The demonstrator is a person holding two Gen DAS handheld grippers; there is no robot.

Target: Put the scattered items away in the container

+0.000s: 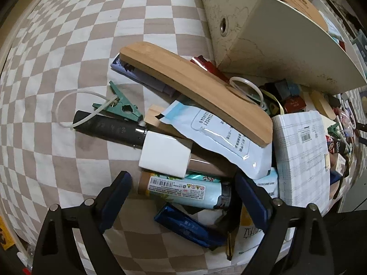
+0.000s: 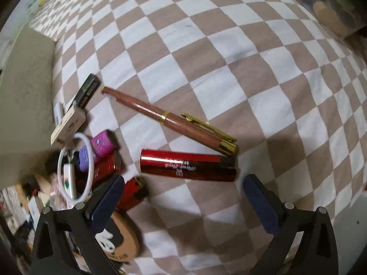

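Left tongs point(image 1: 181, 197) gape over a light-blue lighter point(image 1: 188, 190) in the pile beside the beige container point(image 1: 270, 45); right tongs point(image 2: 183, 197) hang released above a red tube point(image 2: 188, 165) on the checkered cloth point(image 2: 229, 68)

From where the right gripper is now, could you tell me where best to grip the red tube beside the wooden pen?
Probably take the red tube mid-barrel, from straight above. It lies flat on the checked cloth, its ends pointing left and right, so the right gripper should turn to span its narrow width, clear of the wooden pen.

Brown-and-white checkered cloth point(image 2: 229, 73), dim light
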